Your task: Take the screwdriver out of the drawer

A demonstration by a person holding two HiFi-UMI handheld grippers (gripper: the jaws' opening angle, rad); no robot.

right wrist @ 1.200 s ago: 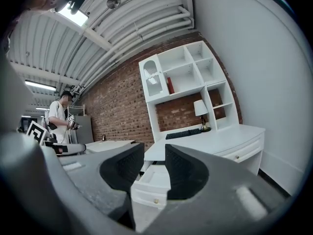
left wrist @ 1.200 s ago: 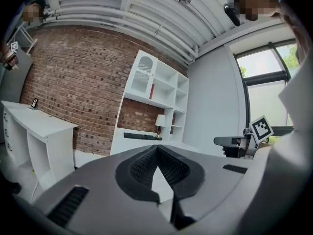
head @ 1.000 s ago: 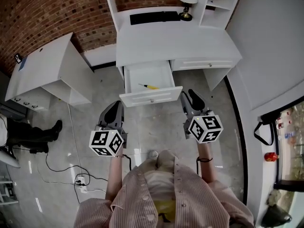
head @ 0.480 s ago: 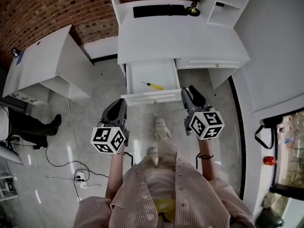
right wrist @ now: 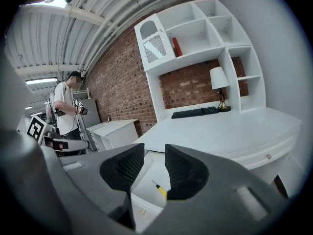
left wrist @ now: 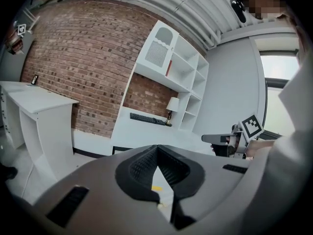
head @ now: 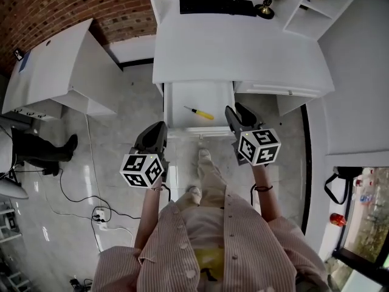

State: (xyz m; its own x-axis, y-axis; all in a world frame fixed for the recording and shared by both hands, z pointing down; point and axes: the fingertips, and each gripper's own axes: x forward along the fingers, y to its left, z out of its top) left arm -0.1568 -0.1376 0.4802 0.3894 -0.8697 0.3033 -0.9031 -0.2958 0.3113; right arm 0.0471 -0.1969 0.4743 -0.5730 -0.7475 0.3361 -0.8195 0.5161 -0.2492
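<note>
The screwdriver (head: 199, 112) lies in the open drawer (head: 177, 99); the left tool (head: 159, 127) is closed and empty, and the right tool (head: 233, 110) is parted.

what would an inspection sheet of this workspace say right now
surface: white desk top, mostly bare
job's things: drawer stands open under the desk; yellow-handled screwdriver lies loose inside it
clutter: keyboard and lamp at the back of the desk; nothing else seen in the drawer
grippers: left gripper jaws together, empty; right gripper jaws apart, empty; neither touches the screwdriver
cables: loose cables and a power strip on the floor, to the person's left
surroundings: brick wall, second white desk, another person standing off to the left
</note>
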